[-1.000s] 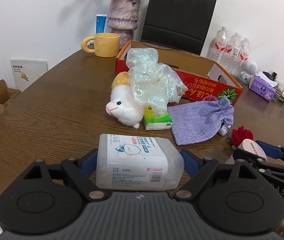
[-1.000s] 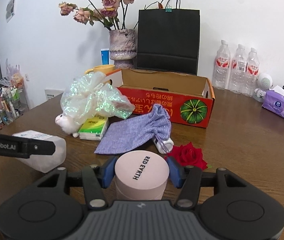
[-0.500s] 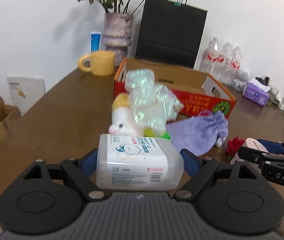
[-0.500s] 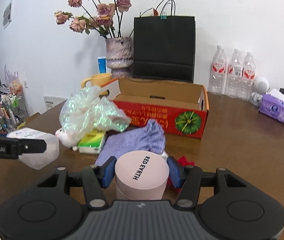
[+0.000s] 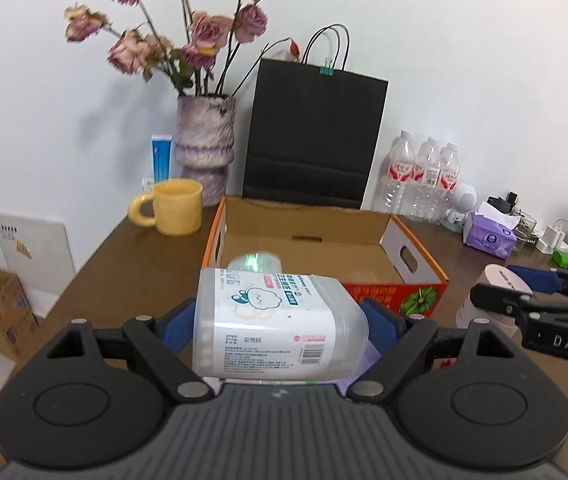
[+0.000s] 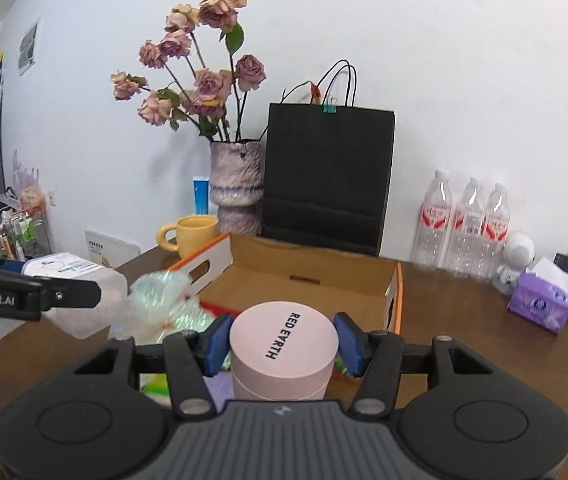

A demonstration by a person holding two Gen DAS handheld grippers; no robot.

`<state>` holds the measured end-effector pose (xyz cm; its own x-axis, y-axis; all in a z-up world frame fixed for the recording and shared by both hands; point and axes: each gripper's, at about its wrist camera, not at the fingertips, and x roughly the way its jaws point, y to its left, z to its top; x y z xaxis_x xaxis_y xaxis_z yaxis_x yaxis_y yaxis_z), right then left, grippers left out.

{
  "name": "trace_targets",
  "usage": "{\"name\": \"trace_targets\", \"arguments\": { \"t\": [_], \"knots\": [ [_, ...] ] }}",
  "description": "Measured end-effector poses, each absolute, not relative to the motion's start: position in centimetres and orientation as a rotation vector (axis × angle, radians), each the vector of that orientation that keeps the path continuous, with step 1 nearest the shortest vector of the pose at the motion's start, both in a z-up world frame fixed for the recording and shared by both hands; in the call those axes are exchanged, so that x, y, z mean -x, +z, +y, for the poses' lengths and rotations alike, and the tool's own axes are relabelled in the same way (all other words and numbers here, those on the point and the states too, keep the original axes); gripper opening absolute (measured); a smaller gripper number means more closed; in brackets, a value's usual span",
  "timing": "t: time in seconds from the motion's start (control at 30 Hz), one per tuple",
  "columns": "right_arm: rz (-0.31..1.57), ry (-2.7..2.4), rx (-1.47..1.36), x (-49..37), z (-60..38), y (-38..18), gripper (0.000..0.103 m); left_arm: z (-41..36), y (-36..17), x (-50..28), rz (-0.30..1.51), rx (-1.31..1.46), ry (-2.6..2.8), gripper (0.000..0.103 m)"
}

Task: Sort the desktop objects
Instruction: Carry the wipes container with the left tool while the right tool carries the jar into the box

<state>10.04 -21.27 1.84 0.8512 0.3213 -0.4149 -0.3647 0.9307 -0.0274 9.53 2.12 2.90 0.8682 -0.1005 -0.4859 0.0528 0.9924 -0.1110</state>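
Note:
My left gripper (image 5: 280,326) is shut on a clear plastic box with a white printed label (image 5: 278,326), held lying on its side above the table. My right gripper (image 6: 284,338) is shut on a round pink box marked RED EARTH (image 6: 284,350), also lifted. Beyond both stands an open cardboard box (image 5: 311,240) (image 6: 303,280) with a red printed front. An iridescent plastic bag (image 6: 156,308) lies low on the left in the right wrist view, mostly hidden behind the held things. The right gripper with the pink box (image 5: 503,280) shows at the right edge of the left wrist view.
At the back of the brown table (image 6: 463,312) stand a yellow mug (image 5: 176,208), a vase of dried roses (image 5: 204,164), a black paper bag (image 5: 311,140) and three water bottles (image 6: 467,228). A purple tissue pack (image 6: 539,304) and a small white robot toy (image 6: 517,256) sit at the right.
Both grippers have risen with their loads and tilted up. The plush toy, purple pouch and red rose have dropped out of sight below, and the inside of the cardboard box now shows.

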Motion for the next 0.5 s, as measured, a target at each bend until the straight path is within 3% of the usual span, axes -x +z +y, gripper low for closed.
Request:
{"name": "trace_targets", "arguments": {
  "t": [0.5],
  "knots": [
    [0.449, 0.341, 0.067, -19.9, -19.6, 5.0, 0.054, 2.2, 5.6, -18.8, 0.518, 0.093, -0.061, 0.086]
  ]
}}
